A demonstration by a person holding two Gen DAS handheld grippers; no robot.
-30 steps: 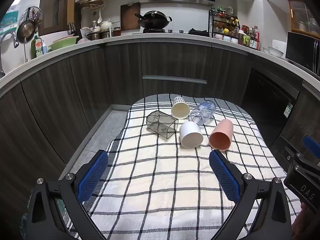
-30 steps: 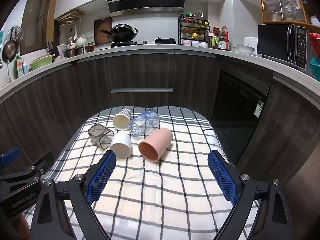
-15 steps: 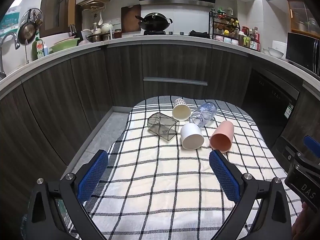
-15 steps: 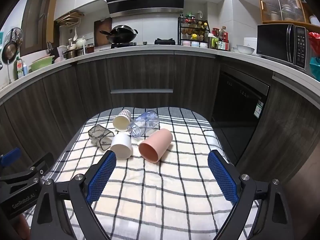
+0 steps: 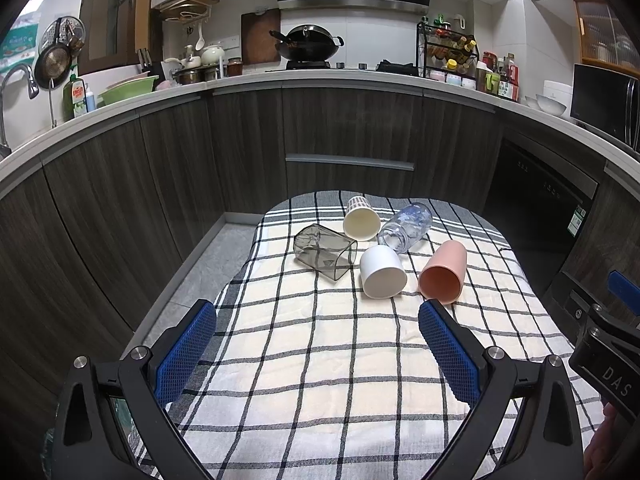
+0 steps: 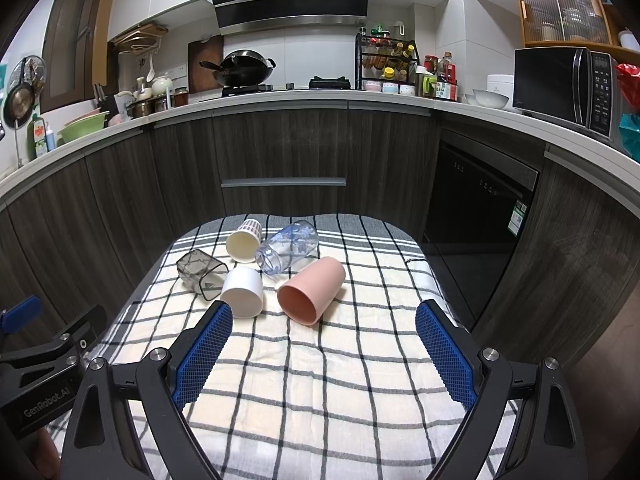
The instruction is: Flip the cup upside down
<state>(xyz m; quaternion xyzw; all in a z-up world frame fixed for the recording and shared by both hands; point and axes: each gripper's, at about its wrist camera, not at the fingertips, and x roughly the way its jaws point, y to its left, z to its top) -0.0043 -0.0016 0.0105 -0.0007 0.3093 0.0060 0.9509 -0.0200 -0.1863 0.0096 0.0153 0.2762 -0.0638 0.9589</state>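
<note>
Several cups lie on their sides at the far end of a checked cloth (image 5: 320, 360): a pink cup (image 5: 443, 278) (image 6: 311, 290), a white cup (image 5: 382, 271) (image 6: 243, 292), a cream paper cup (image 5: 361, 218) (image 6: 244, 240), a smoky grey square cup (image 5: 324, 251) (image 6: 201, 274) and a clear plastic bottle-like cup (image 5: 405, 227) (image 6: 287, 246). My left gripper (image 5: 316, 332) is open and empty, short of the cups. My right gripper (image 6: 320, 332) is open and empty, just short of the pink cup.
The cloth covers a small table (image 6: 424, 264) in a kitchen. Dark cabinets (image 5: 348, 136) and a counter curve around the far side. A dishwasher front (image 6: 476, 208) stands to the right. Each gripper's body shows at the edge of the other's view.
Both grippers have stayed nearly still; the left view shifted slightly, with the cups a little lower and to the right in frame. No cup has moved.
</note>
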